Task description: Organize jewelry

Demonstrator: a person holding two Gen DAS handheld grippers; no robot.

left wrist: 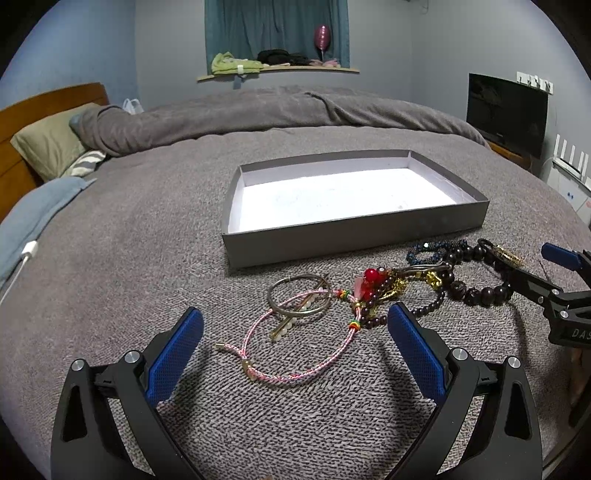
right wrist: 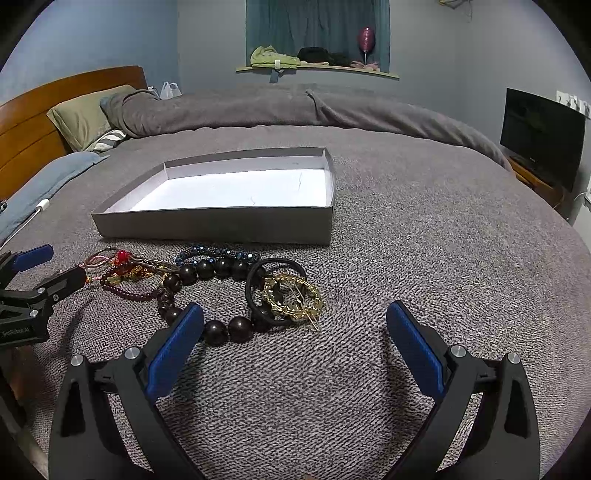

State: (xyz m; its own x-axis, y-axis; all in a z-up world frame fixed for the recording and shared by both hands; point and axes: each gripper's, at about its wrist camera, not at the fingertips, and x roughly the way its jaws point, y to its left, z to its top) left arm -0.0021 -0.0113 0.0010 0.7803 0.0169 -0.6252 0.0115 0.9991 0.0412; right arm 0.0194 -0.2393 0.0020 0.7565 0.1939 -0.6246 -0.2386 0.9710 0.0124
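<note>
Pink cord bracelet [left wrist: 291, 354] shows only between spread left claw [left wrist: 295, 325]; right claw [right wrist: 295, 325] spread too.

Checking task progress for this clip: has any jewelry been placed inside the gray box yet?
No: in the left wrist view the gray box shows only its bare white floor, while the pink cord bracelet and the other pieces lie on the blanket in front of it.

- A bed [left wrist: 147, 229] covered in a grey knit blanket fills the foreground.
- At the bed's left end stands a wooden headboard [left wrist: 33, 107], with an olive pillow [left wrist: 48, 147] against it.
- Beyond the bed, a blue-grey wall [right wrist: 207, 44] holds a window with teal curtains [left wrist: 277, 26].
- The window ledge [left wrist: 280, 72] carries clothes.
- Right of the bed, a dark television [right wrist: 541, 133] sits on a low wooden stand.
</note>
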